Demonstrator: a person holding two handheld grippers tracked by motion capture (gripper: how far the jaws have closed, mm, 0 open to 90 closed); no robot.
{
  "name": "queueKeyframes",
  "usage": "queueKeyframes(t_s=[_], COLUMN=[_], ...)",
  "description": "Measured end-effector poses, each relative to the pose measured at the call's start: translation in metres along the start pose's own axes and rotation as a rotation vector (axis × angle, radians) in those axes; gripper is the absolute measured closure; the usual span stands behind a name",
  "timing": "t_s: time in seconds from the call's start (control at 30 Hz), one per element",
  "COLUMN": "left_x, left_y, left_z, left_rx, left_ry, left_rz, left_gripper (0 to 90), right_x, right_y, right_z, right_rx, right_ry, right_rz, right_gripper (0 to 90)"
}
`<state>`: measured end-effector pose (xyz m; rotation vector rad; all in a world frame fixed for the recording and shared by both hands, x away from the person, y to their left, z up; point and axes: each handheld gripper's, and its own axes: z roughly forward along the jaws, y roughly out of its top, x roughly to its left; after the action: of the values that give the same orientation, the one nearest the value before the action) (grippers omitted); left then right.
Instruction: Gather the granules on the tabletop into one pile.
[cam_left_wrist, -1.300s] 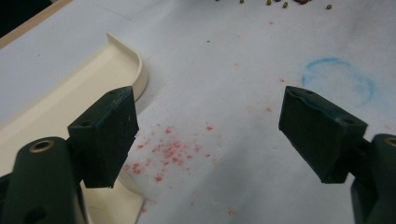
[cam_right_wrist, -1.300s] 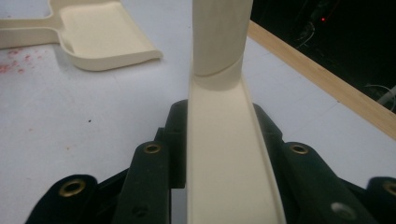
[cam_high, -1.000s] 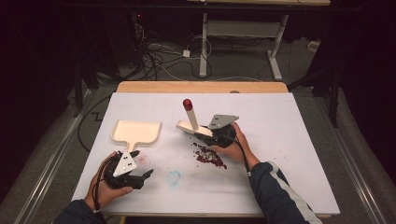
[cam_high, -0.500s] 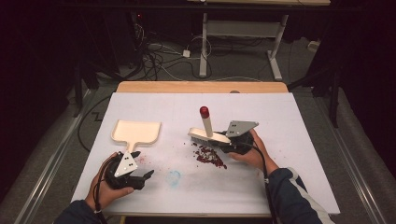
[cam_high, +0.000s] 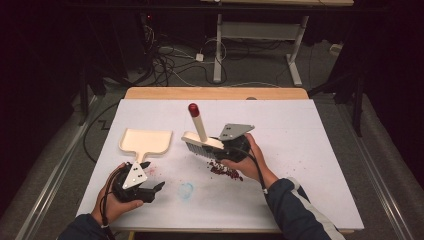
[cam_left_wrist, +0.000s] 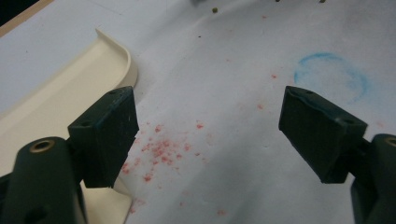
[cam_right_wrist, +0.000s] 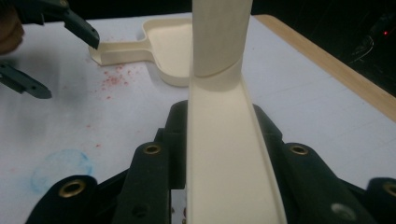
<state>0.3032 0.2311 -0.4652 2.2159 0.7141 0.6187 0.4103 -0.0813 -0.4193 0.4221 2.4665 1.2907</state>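
Sweeping is under way: the brush (cam_high: 202, 141) is held clamped in the right gripper (cam_high: 231, 145), jaws closed on its cream back, as seen in the right gripper view (cam_right_wrist: 219, 154). Over the last second the brush has been swung out toward 3 o'clock and is now brought back toward 9 o'clock, red-tipped handle (cam_high: 193, 108) leaning to 11 o'clock. Bristles are placed just at the 10 o'clock edge of the dark red crumbs (cam_high: 226, 170), which lie under and beside the right hand (cam_high: 245, 157). The pile looks unchanged in place, so this is judged a repositioning stroke, not a completed sweep.

The left gripper (cam_high: 150, 189) is unmoved, jaws wide open and empty, resting on the white table cover (cam_high: 310, 150) at 7 o'clock. The dustpan (cam_high: 145, 142) lies flat, ungripped, its handle pointing to 6 o'clock toward the left gripper; in the left gripper view it sits just beside the left jaw (cam_left_wrist: 56, 93). Faint pink specks (cam_left_wrist: 159, 149) and a blue ring mark (cam_high: 186, 190) are left on the cover.

Likely next need: dustpan to be picked up and set at 9 o'clock of the crumbs.
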Motion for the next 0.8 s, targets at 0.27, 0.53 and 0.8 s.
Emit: queueKeyframes(t_s=[0.27, 0.53, 0.8], left_x=[0.0, -0.002, -0.004], left_y=[0.0, 0.001, 0.003], left_z=[0.0, 0.002, 0.002], left_rx=[-0.002, 0.011, 0.02], left_ry=[-0.005, -0.007, -0.014], left_rz=[-0.001, 0.004, 0.014], left_gripper=[18.9, 18.9, 19.1], right_x=[-0.003, -0.01, -0.004], right_y=[-0.007, -0.028, -0.031], right_z=[0.001, -0.043, -0.076], right_rx=[0.079, 0.119, 0.098], right_ry=[-0.031, -0.078, -0.114], right_rz=[0.029, 0.071, 0.065], right_gripper=[67.6, 67.7, 67.6])
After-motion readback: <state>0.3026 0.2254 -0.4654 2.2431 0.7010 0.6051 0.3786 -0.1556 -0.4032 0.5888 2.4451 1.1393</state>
